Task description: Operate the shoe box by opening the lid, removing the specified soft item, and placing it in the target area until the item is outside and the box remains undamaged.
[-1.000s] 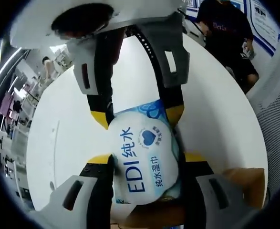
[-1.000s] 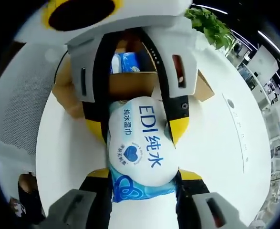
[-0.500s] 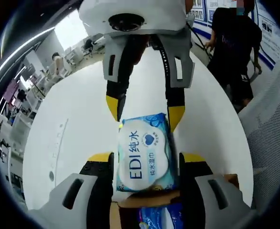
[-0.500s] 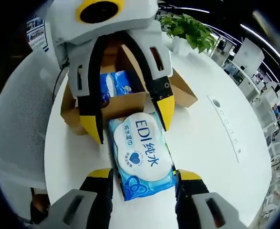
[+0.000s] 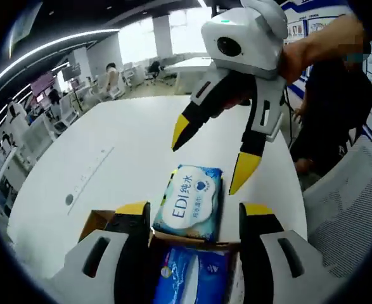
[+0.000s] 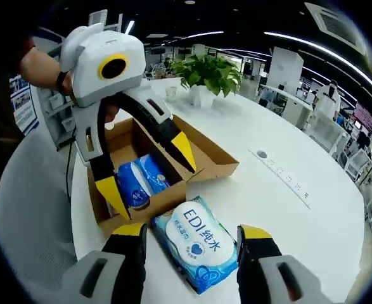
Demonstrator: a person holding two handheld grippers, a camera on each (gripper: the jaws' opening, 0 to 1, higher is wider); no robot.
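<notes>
Wet-wipe pack [image 6: 200,242] marked "EDI 纯水" at lower centre of right gripper view, flat on white table [image 6: 281,209], just beside open shoe box [image 6: 206,154]. Left gripper [image 5: 187,218] and right gripper [image 6: 194,237] both released, jaws spread, gripping nothing.

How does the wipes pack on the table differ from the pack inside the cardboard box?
The wipes pack on the table lies flat outside the cardboard box, its white EDI label facing up. The pack inside the box lies against the box wall, mostly blue, no such label visible. Both are soft blue packs, and no gripper holds either.
</notes>
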